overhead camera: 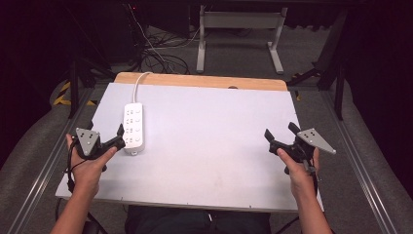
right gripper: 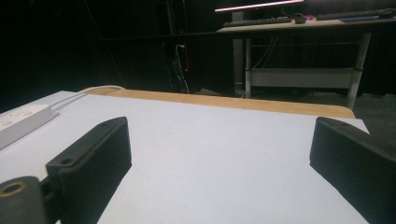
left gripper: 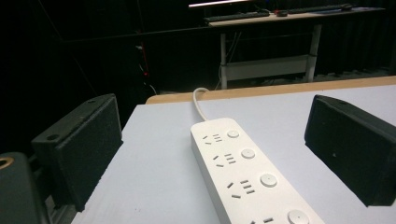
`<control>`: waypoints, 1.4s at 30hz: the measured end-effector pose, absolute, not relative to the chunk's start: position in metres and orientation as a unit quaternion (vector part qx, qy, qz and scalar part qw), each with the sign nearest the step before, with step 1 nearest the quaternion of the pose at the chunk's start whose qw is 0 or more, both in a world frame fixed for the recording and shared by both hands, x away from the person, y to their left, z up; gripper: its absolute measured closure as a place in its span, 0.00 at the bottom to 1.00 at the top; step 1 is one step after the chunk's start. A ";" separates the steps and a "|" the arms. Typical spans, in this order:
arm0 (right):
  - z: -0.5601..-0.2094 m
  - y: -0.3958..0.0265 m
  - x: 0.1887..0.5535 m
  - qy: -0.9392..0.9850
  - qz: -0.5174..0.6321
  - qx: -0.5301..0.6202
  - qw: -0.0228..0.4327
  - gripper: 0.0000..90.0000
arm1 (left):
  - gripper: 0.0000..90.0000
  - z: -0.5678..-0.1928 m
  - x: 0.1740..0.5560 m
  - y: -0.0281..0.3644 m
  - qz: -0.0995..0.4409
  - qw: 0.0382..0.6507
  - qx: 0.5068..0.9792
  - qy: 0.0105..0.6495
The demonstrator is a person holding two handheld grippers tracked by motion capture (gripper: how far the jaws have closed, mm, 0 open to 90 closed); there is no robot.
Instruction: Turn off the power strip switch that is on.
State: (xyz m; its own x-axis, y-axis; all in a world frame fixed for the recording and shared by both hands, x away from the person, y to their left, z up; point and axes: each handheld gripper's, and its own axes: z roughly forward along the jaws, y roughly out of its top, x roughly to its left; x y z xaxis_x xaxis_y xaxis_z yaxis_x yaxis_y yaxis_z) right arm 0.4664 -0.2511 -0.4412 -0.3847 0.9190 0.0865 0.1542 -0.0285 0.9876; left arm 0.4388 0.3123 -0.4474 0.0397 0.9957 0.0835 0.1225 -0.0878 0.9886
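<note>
Power strip [overhead camera: 134, 127], white, lies flat on the pale tabletop [overhead camera: 209, 146] toward its left side, long axis running away from the person. Its cord [overhead camera: 139, 83] leaves the far end of the strip and curls back over the wooden strip [overhead camera: 204, 81] along the table's far edge. Four rows of sockets w/ a round button beside each (clearest in the left gripper view [left gripper: 247, 172]).

Left gripper [overhead camera: 104, 137] sits just left of the strip's near end, held in the person's left hand [overhead camera: 90, 168]. Jaws wide apart, nothing between the pads. In the high view the right-hand jaw tip looks right up against the strip's near left edge; can't tell if it actually touches. From the left gripper view the strip runs up the middle btwn the two black jaws, but ahead of them, not clamped.

Right gripper [overhead camera: 281, 132] is well apart from the strip, over near the table's right edge, in the right hand [overhead camera: 299, 170]. Jaws also wide, only bare tabletop between them. In the right gripper view the strip [right gripper: 21, 122] shows far off to the left, cord trailing toward the wooden edge.

Beyond the strip's far end, off the table: a desk frame [overhead camera: 238, 34] w/ white legs and a tangle of cables [overhead camera: 160, 53] on the floor.
</note>
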 end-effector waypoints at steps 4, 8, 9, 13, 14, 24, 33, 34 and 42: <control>-0.441 -0.253 0.465 0.606 0.567 0.442 0.340 0.07 | 0.05 -0.447 0.440 0.312 0.481 0.454 0.562 0.496; -0.441 -0.253 0.464 0.606 0.566 0.443 0.341 0.07 | 0.05 -0.447 0.440 0.311 0.480 0.456 0.561 0.497; -0.441 -0.253 0.464 0.606 0.566 0.443 0.341 0.07 | 0.05 -0.447 0.440 0.311 0.481 0.455 0.561 0.497; -0.441 -0.253 0.464 0.607 0.565 0.442 0.340 0.07 | 0.06 -0.446 0.440 0.311 0.484 0.455 0.560 0.495; -0.441 -0.253 0.464 0.608 0.565 0.443 0.340 0.07 | 0.07 -0.446 0.440 0.311 0.483 0.456 0.559 0.496; -0.441 -0.251 0.465 0.609 0.566 0.441 0.339 0.07 | 0.09 -0.445 0.437 0.314 0.486 0.455 0.553 0.501; -0.442 -0.252 0.467 0.609 0.566 0.441 0.338 0.07 | 0.21 -0.444 0.436 0.317 0.483 0.460 0.547 0.506; -0.442 -0.251 0.467 0.610 0.566 0.441 0.337 0.07 | 0.24 -0.444 0.436 0.317 0.483 0.459 0.549 0.506; -0.442 -0.252 0.466 0.607 0.567 0.443 0.337 0.07 | 0.39 -0.441 0.436 0.317 0.470 0.461 0.554 0.511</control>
State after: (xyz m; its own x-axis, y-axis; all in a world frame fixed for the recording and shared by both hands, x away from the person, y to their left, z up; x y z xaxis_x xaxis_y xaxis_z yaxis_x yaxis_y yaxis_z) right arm 0.4660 -0.2524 -0.4415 -0.3796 0.9204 0.0930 0.1560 -0.0354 0.9871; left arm 0.4365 0.3166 -0.4415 0.0371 0.9981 0.0495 0.1327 -0.0540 0.9897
